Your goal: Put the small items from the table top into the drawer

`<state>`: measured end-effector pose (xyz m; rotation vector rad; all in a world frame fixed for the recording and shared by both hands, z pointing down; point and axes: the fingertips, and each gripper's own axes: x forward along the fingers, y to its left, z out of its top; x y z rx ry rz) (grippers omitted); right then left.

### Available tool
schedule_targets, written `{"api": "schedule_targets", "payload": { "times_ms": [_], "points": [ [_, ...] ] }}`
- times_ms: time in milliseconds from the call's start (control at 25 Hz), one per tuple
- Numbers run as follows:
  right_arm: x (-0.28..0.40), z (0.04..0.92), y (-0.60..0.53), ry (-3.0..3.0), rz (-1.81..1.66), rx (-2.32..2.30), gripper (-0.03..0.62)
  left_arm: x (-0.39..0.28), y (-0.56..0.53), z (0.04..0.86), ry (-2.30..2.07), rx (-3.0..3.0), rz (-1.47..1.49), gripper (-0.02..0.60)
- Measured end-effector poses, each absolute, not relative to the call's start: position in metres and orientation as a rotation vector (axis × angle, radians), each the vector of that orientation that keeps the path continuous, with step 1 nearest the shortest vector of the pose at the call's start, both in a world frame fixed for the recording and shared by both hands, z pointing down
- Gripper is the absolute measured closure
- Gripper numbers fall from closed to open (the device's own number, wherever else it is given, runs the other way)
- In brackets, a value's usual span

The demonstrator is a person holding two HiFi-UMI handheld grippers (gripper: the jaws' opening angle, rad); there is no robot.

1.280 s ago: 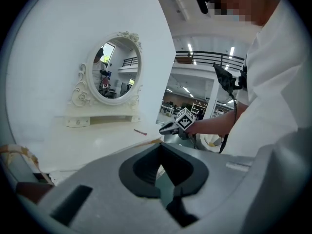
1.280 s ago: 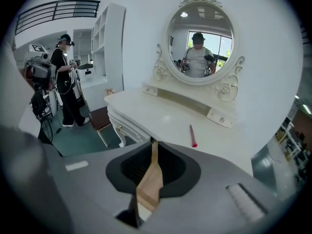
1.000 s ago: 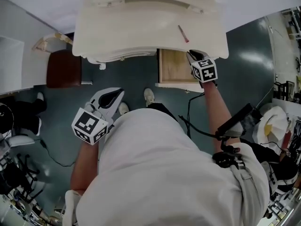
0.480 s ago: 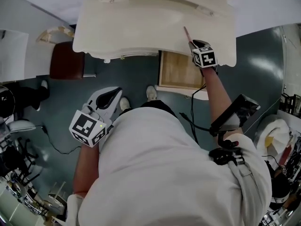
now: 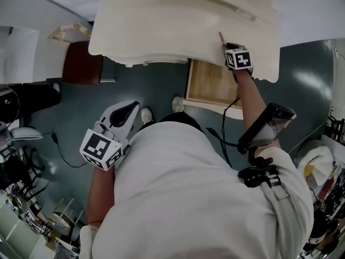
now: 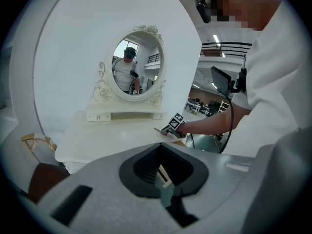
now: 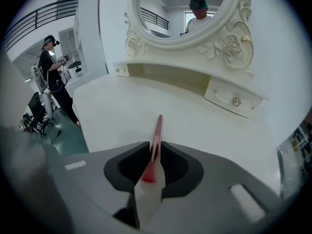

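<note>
The left gripper [image 5: 131, 109] hangs low beside the person's body, over the dark green floor [image 5: 156, 90] and well apart from the table [image 5: 161, 31]. In the left gripper view its jaws stand together and there is nothing between them. Far ahead of it and to its left is a brown stool [image 5: 82, 70], next to the table's corner.

The cream table top lies ahead of both grippers, and at its back edge stands an oval mirror [image 7: 185, 9] in a carved frame. The mirror's base has a small drawer with a knob [image 7: 234, 100], ahead of the right gripper and to its right.

The right gripper [image 5: 229, 46] is over the table top near the front edge. Its jaws are closed on a thin red stick [image 5: 221, 37]. The stick points forward out of the jaws, toward the mirror, low over the table top.

Just behind and below the right gripper, under the table's edge, the big drawer [image 5: 209, 82] is pulled out, and its wooden bottom shows.
</note>
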<state>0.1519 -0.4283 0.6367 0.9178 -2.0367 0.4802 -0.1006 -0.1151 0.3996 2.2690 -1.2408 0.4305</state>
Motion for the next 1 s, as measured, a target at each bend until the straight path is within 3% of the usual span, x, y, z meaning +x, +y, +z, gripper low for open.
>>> {"api": "schedule_targets", "payload": {
  "times_ms": [200, 1000],
  "points": [
    [0.149, 0.637, -0.426, -2.053, 0.518, 0.913, 0.546, -0.101, -0.114, 0.399, -1.242, 2.265, 0.433, 0.581],
    [0.155, 0.615, -0.356, -2.101, 0.587, 0.959, 0.549, -0.097, -0.106, 0.398, -1.078, 2.397, 0.440, 0.581]
  ]
}}
